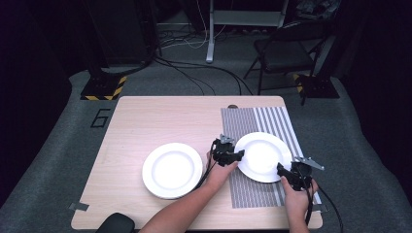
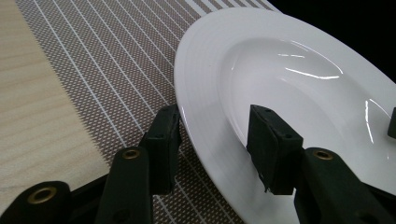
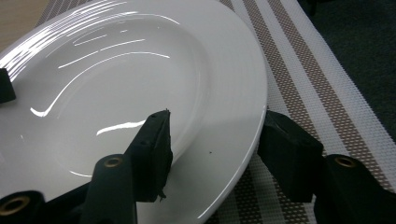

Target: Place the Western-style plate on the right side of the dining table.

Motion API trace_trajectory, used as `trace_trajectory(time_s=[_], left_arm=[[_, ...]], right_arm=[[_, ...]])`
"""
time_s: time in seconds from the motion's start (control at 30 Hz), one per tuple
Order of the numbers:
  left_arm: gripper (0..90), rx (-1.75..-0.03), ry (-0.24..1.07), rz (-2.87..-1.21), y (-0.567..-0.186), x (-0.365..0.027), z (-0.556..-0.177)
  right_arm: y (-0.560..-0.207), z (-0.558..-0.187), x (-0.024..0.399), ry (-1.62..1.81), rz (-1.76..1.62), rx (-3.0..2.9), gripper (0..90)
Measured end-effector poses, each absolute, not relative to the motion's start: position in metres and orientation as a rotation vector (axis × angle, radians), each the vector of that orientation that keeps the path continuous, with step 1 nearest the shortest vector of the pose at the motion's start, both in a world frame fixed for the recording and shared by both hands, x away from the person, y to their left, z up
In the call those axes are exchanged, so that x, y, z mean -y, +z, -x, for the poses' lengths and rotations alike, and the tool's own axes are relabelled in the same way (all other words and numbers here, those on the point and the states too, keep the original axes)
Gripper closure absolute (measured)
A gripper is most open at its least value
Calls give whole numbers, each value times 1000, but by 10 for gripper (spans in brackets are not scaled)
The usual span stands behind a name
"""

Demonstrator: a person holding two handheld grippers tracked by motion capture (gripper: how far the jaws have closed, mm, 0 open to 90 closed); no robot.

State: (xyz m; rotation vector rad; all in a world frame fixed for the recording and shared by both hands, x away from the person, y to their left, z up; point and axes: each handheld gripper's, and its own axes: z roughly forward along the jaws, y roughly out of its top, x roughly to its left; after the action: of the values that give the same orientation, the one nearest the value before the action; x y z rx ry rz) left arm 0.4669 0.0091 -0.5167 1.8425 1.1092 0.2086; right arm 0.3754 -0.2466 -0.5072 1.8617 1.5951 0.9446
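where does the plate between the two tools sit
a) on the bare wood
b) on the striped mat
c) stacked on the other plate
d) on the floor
b: the plate that the left tool and right tool straddle at opposite rims lies on the striped mat; the other plate is apart, on bare wood.

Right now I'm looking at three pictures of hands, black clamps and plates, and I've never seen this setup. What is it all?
A person at a table holds black tongs in each hand. One camera looks down from above; the other two ride on the tongs. A white plate lies on a striped mat, another plate on bare wood. The left tongs and right tongs straddle opposite rims of the mat's plate; whether they pinch it is unclear.
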Motion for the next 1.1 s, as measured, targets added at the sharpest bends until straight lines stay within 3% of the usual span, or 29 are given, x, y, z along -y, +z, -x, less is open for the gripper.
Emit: trace_trajectory(time_s=[0.13, 1.1], left_arm=[[503, -1102, 210, -1830, -513, -11, -465], [504, -1075, 278, -1772, -472, -72, -452]], right_arm=[[-501, -371, 248, 931, -1803, -1584, 410], [-456, -365, 217, 1122, -1672, -1648, 393]])
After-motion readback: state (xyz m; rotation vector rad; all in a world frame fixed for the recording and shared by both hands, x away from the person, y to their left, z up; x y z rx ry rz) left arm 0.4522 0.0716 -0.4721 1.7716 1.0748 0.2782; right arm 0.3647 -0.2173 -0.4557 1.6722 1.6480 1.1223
